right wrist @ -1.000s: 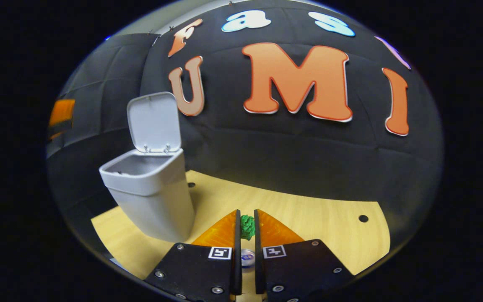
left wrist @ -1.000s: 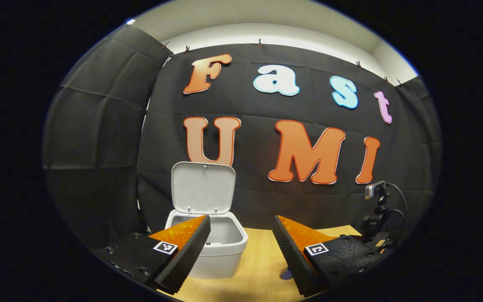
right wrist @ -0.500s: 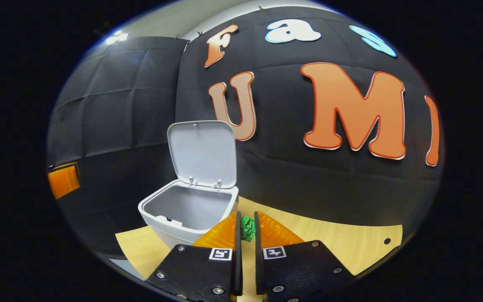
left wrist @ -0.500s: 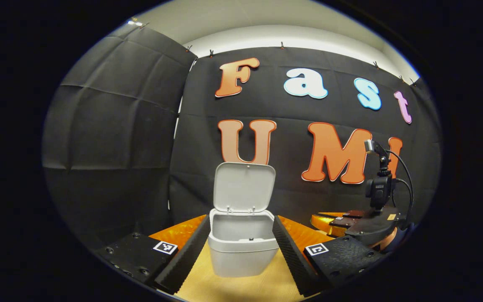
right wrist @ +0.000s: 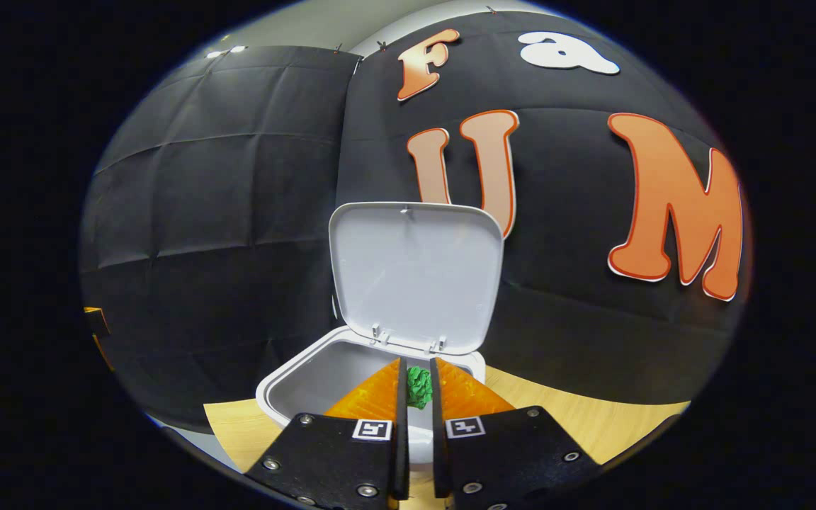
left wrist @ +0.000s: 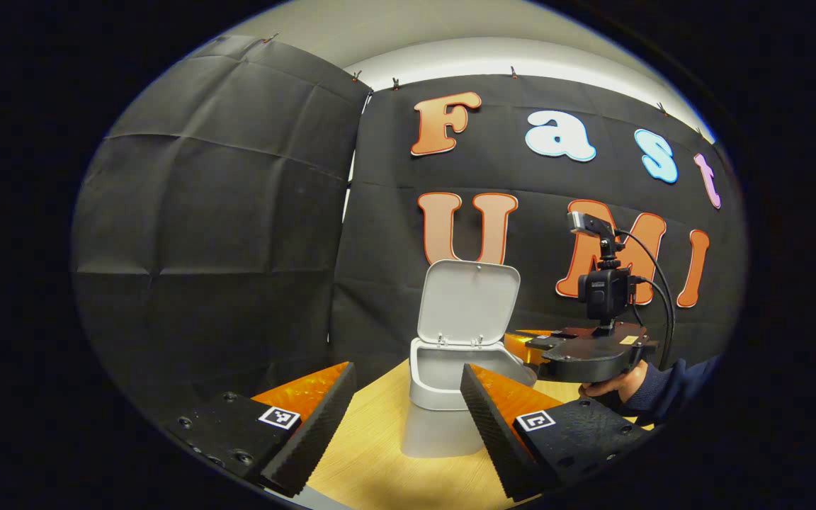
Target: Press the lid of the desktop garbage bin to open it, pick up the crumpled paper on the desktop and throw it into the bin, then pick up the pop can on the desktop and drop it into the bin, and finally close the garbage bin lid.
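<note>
The grey desktop bin (right wrist: 295,386) stands on the wooden table with its lid (right wrist: 415,276) swung up and open. My right gripper (right wrist: 418,379) is shut on a green crumpled paper (right wrist: 418,386) and hovers over the bin's open mouth. In the left gripper view the bin (left wrist: 443,411) sits ahead, slightly right, and its raised lid (left wrist: 468,304) faces me. My left gripper (left wrist: 408,418) is open with nothing between its fingers, low over the table. The right gripper body (left wrist: 585,354), held by a hand (left wrist: 610,386), reaches over the bin from the right.
The wooden table (left wrist: 372,460) runs under the left gripper and around the bin. Black cloth walls close the booth behind and to the left. A dark sleeve (left wrist: 670,382) enters from the right.
My right gripper has carried the green paper left and up, from beside the bin to above its opening. The left gripper has swung left, so the bin now sits further right in its view.
</note>
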